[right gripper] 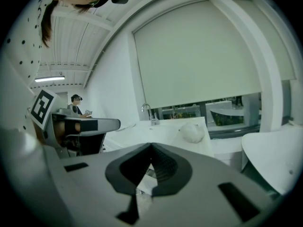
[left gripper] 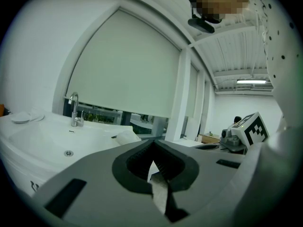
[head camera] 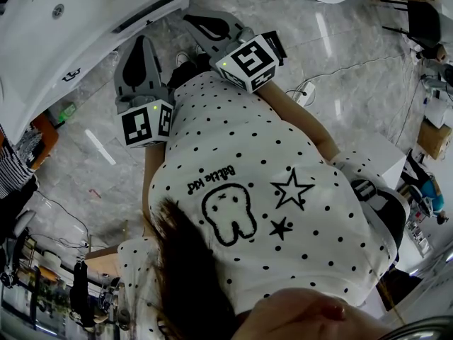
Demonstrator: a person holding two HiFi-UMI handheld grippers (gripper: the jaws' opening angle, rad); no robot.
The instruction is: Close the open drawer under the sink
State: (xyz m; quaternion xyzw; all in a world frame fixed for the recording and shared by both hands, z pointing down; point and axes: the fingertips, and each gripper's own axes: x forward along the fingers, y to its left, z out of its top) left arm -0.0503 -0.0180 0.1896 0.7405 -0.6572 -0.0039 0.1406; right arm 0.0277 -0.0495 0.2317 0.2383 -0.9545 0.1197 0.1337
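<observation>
In the head view, the white sink unit (head camera: 42, 55) is seen at the upper left of the frame, with its drain (head camera: 58, 9) near the top edge. A dark slot (head camera: 145, 13) is shown in the unit's front face, at the top centre of the frame (whether it is the gap of the drawer cannot be told).

The left gripper (head camera: 141, 42) is held at centre left, just below that front and apart from it. Its jaws are seen pressed together in the left gripper view, with nothing between them. The right gripper (head camera: 190, 20) is held beside it, nearer the top centre and close to the slot. Its jaws are likewise closed and empty in the right gripper view.

The lower half of the head view is filled by a dotted white shirt (head camera: 269, 190). In the left gripper view the basin (left gripper: 42, 138) and a faucet (left gripper: 73, 110) are shown at centre left, beyond the jaws.
</observation>
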